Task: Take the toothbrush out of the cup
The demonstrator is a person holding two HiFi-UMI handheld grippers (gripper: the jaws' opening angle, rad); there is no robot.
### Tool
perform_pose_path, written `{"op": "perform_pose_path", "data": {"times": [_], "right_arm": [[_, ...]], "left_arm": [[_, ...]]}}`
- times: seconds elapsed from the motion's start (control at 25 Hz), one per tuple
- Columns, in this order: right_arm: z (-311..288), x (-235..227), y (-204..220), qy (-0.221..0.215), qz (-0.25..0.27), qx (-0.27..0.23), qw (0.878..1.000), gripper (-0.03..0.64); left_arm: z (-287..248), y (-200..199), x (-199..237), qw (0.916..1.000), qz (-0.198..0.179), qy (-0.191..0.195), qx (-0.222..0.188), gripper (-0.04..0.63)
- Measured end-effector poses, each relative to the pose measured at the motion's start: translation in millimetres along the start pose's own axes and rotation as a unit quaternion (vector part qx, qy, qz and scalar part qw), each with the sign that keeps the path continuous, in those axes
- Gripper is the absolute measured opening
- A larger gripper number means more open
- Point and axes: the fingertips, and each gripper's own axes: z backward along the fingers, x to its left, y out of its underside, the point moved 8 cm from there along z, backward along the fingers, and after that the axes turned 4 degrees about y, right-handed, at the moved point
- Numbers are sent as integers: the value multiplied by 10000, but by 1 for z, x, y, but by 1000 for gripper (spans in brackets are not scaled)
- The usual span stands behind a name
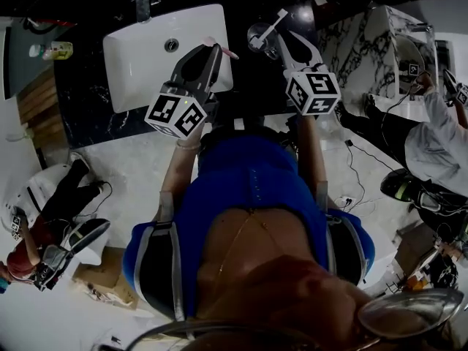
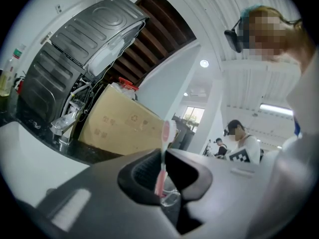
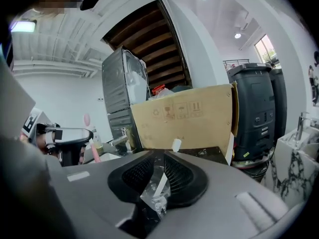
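Toothbrush [image 2: 166,133], pink, pinched upright in L gripper [image 2: 163,176] over sink [image 1: 139,50], clear of cup [image 3: 152,198]; R gripper [image 3: 160,171] spread round cup, prob. to steady it.

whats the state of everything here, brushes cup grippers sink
pink toothbrush: out of the cup, upright, clamped between jaws
left gripper: shut on the pink toothbrush
white toothbrush: in the clear cup, leaning
clear cup: between the right gripper's jaws, not pressed as far as I can tell
right gripper: jaws apart around the clear cup
sink: no water seen in the basin
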Motion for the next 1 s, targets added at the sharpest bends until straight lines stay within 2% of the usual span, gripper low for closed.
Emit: {"op": "perform_pose_path", "data": {"times": [0.16,0.32,0.76,0.84,1.0], "right_arm": [[-17,-10,8,35,-300,187,9994,114],[-33,-21,15,15,-544,350,9979,126],[-58,-28,27,-238,-1001,425,9938,80],[-58,-26,27,-305,-1020,374,9936,43],[-57,-21,25,-405,-959,277,9942,28]], "left_arm": [[-1,4,3,10000,73,-14,48,26],[-2,10,5,9998,184,-61,74,26],[5,22,6,9990,398,-163,108,26],[6,24,6,9988,432,-186,102,26],[9,27,4,9986,468,-217,86,25]]}}
